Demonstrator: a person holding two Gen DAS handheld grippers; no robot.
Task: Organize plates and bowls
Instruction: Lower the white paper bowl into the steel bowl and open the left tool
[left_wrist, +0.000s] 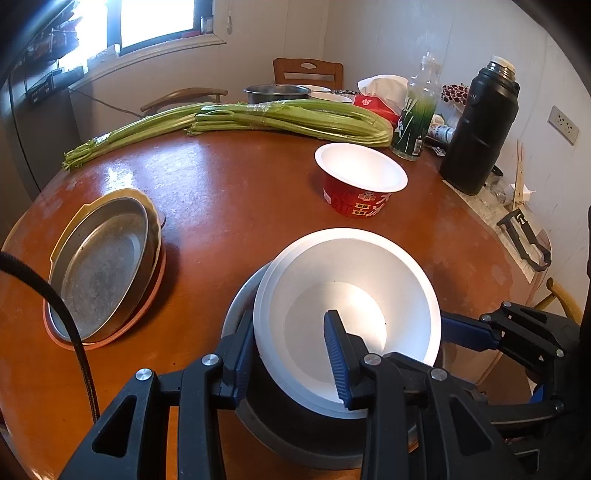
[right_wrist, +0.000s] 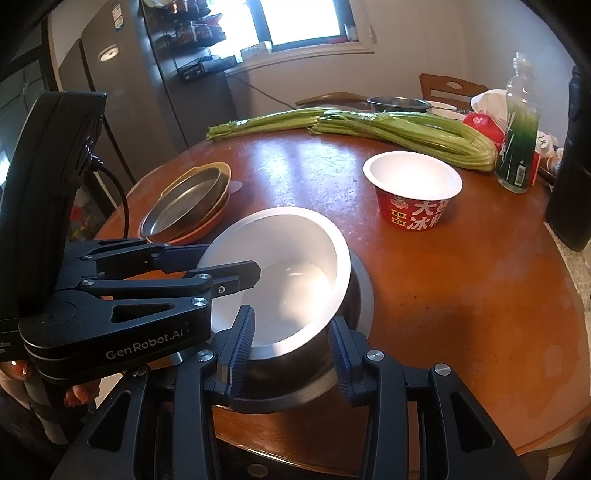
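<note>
A white foam bowl (left_wrist: 354, 295) (right_wrist: 291, 266) sits tilted inside a steel bowl (left_wrist: 295, 435) (right_wrist: 343, 295) at the table's near edge. My left gripper (left_wrist: 291, 354) straddles the white bowl's near rim, one finger outside and one inside; I cannot tell if it grips the rim. It also shows in the right wrist view (right_wrist: 221, 269). My right gripper (right_wrist: 291, 354) is open around the near wall of both bowls. A stack of steel and orange plates (left_wrist: 103, 266) (right_wrist: 188, 206) lies at the left. A red paper bowl (left_wrist: 360, 181) (right_wrist: 413, 188) stands further back.
Celery bunches (left_wrist: 258, 118) (right_wrist: 369, 129) lie across the far side of the round wooden table (left_wrist: 229, 192). A black thermos (left_wrist: 480, 125), a green bottle (left_wrist: 417, 110), a tissue pack and a steel pot (left_wrist: 277, 92) stand at the back right. Chairs stand behind.
</note>
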